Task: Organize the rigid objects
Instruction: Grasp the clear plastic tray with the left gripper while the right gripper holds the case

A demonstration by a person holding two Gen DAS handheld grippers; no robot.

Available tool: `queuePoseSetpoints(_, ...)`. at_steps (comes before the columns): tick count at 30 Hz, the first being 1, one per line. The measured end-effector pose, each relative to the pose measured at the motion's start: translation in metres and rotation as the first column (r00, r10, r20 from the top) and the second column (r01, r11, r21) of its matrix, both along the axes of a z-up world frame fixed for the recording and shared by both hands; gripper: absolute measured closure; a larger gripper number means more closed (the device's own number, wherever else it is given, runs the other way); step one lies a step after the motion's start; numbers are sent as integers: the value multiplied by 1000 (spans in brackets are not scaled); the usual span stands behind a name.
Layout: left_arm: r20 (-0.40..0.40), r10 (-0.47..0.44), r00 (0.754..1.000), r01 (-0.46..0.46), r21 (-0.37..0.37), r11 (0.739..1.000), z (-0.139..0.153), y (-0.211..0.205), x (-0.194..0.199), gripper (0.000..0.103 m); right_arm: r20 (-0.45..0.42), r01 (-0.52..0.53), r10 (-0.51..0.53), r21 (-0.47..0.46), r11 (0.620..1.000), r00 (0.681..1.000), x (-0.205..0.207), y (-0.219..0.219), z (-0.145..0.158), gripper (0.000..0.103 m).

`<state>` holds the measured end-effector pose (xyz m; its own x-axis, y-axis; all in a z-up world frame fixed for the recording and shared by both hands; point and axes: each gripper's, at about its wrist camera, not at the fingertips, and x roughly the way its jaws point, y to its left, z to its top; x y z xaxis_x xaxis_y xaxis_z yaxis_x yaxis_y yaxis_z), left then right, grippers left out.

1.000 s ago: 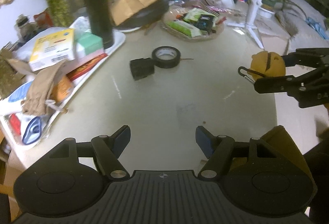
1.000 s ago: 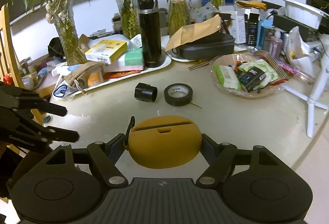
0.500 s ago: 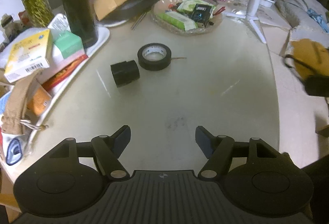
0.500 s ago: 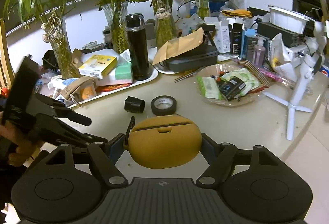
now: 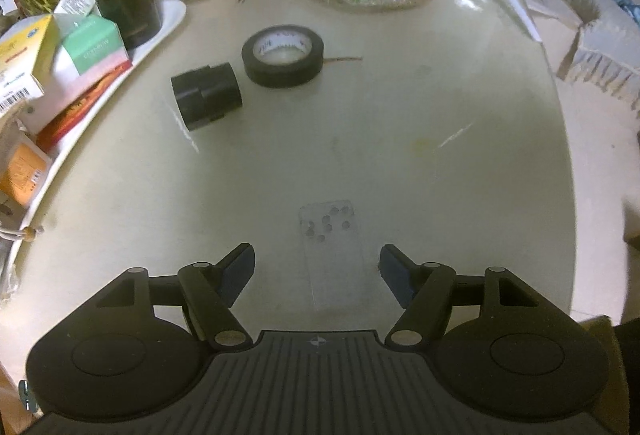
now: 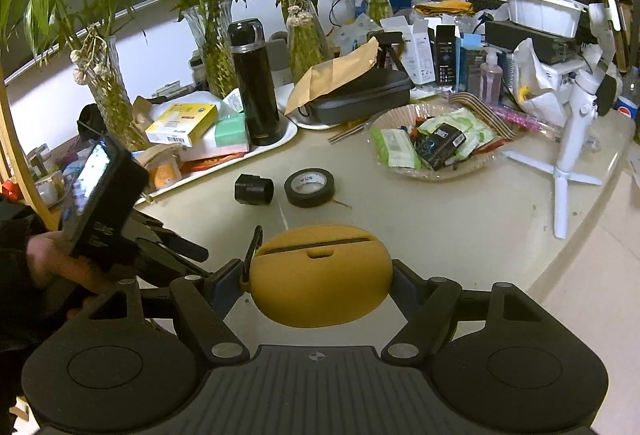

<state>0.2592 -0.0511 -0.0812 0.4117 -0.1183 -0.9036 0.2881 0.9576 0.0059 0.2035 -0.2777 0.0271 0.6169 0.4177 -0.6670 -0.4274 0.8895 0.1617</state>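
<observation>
A black tape roll [image 5: 282, 54] and a black cylindrical part [image 5: 206, 95] lie side by side on the beige table [image 5: 360, 139]; both also show in the right wrist view, the roll [image 6: 309, 188] right of the part [image 6: 253, 189]. My left gripper [image 5: 316, 269] is open and empty, low over the table, short of both. A clear plastic piece [image 5: 331, 235] lies between its fingers. My right gripper [image 6: 318, 281] is shut on a yellow rounded case [image 6: 320, 275] with a black clip, held above the table's near edge. The left gripper [image 6: 176, 247] shows at the left there.
A white tray [image 6: 280, 137] at the left holds boxes and a black flask [image 6: 254, 83]. A wicker dish of packets [image 6: 432, 143], a black case under a brown envelope [image 6: 360, 91], a white tripod stand [image 6: 572, 151] and glass vases of bamboo [image 6: 212, 47] crowd the back.
My left gripper has moved forward and lower toward the tape roll and black part. My right gripper has drawn back and up with the yellow case and has left the left view.
</observation>
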Motion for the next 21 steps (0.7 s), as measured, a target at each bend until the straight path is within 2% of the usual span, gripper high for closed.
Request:
queuePoseSetpoints(2, -13, -2, 1000, 2, 12, 1000, -5, -2, 2, 42, -3, 2, -2, 8, 1000, 1000, 0, -1, -1, 24)
queuePoseSetpoints(7, -16, -2, 1000, 3, 27, 1000, -3, -2, 3, 54, -6, 2, -2, 15, 1000, 1000, 0, -3, -2, 24)
queuePoseSetpoints(9, -14, 0, 1000, 0, 31, 1000, -2, -2, 3, 67, -6, 4, -4, 16, 1000, 1000, 0, -3, -2, 24)
queuePoseSetpoints(10, -12, 1, 1000, 0, 40, 999, -1, -2, 2, 70, -7, 4, -4, 16, 1000, 1000, 0, -3, -3, 24)
queuePoseSetpoints(16, -25, 23, 999, -22, 34, 999, 0, 8, 2, 70, -14, 6, -5, 6, 1000, 1000, -2, 2, -4, 24)
queuePoseSetpoints(21, 2, 52, 999, -52, -3, 999, 16, 27, -9, 70, -17, 8, -8, 11, 1000, 1000, -3, 8, -3, 24)
